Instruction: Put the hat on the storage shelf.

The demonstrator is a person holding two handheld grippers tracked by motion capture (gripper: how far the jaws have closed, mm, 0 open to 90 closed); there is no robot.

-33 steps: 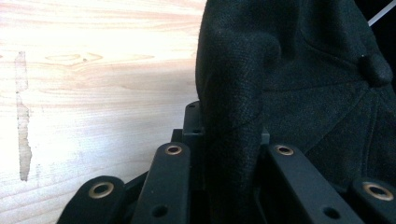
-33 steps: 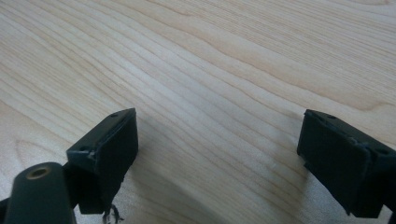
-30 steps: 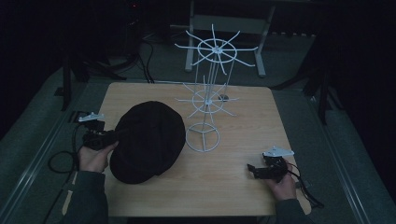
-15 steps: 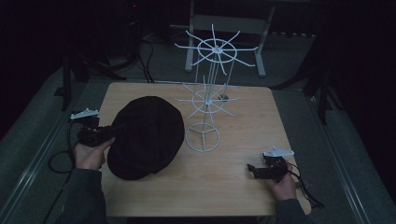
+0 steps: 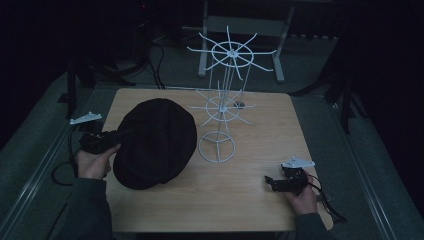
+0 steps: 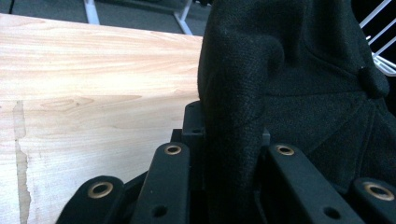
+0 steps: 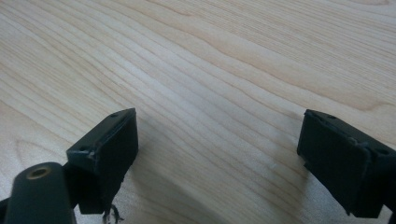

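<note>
I had my left tool point(image 5: 114, 136) at the left-centre of the high view, just off the left edge of the counter point(image 5: 250, 195), and its jaws were pressed together on a fold of the black cap point(image 5: 155, 142). In the left tool's own view the cloth point(image 6: 243, 154) rose straight up between the two black jaws at the bottom centre, pinched there, while the rest of the cap spread away into the upper right of that frame, its small top button point(image 6: 373, 81) near the right edge. From above, the cap lay immediately right of that tool, covering the left-centre part of the counter; whether it rested fully on the wood or was partly lifted I could not tell.

Just right of the cap stood the white wire rack point(image 5: 220, 115), its ring base point(image 5: 216, 148) close beside the cap's edge, though I could not tell if they touched.

My right tool point(image 5: 272, 183) sat at the lower right of the high view, well apart from the cap. Its jaws were spread wide, with bare wood between them.
</note>
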